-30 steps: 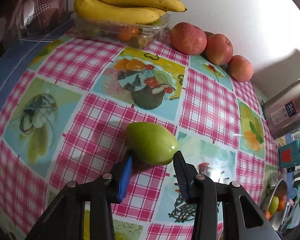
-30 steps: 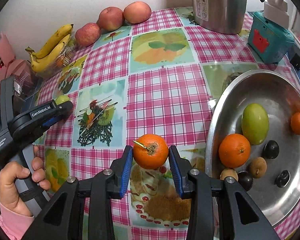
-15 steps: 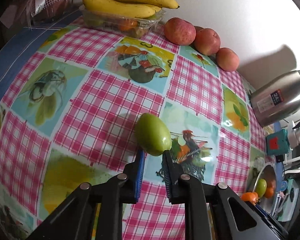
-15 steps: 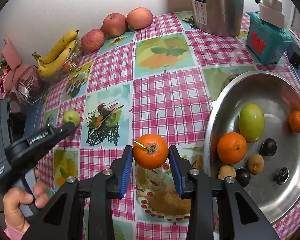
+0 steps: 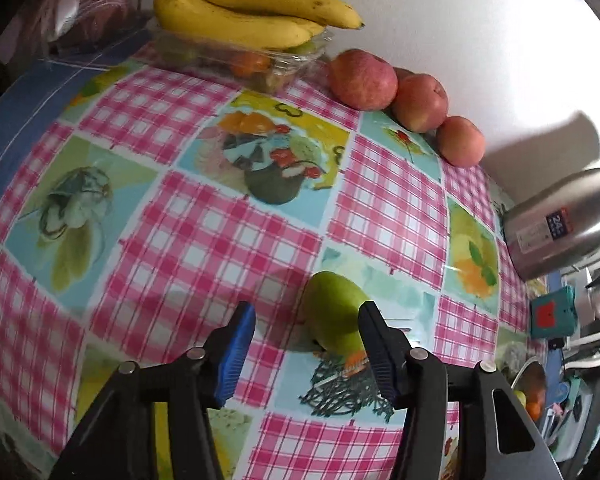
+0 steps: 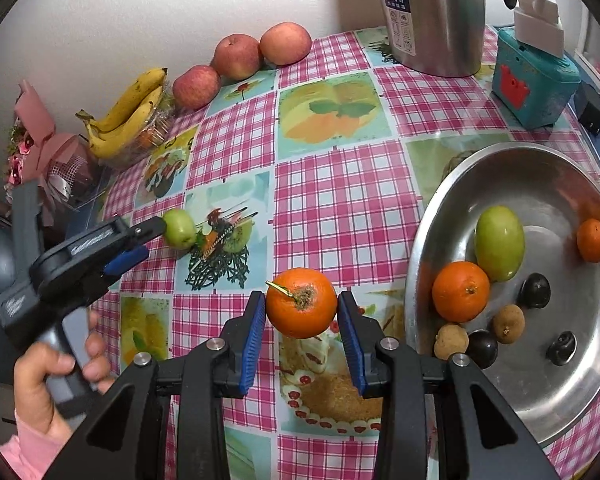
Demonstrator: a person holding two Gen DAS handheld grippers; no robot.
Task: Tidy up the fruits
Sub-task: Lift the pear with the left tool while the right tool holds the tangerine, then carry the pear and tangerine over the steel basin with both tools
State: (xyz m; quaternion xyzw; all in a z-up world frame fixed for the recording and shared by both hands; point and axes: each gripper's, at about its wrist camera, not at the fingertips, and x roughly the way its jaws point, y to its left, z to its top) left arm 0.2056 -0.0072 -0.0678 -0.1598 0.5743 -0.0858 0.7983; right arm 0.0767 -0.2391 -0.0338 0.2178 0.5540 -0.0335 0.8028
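My left gripper (image 5: 306, 338) is open over the checked tablecloth. A green fruit (image 5: 334, 314) lies on the cloth against its right finger, off-centre between the jaws; it also shows in the right wrist view (image 6: 179, 229), at the left gripper's tip (image 6: 148, 240). My right gripper (image 6: 301, 322) is shut on an orange (image 6: 301, 303) and holds it above the cloth, just left of a steel bowl (image 6: 432, 216). The bowl holds a green fruit (image 6: 499, 243), an orange (image 6: 460, 291), a small orange (image 6: 592, 240) and several small dark and brown fruits.
Bananas (image 5: 244, 12) lie on a clear plastic box at the back by the wall. Three red apples (image 5: 364, 80) sit beside them. A steel thermos (image 6: 432, 12) and a teal box (image 6: 534, 80) stand at the back right. A pink wrapped bouquet (image 6: 40, 136) is at the left edge.
My left gripper, nearly shut behind the green fruit half a second ago, has opened wide; the fruit now sits by its right finger. The right gripper still holds the orange.
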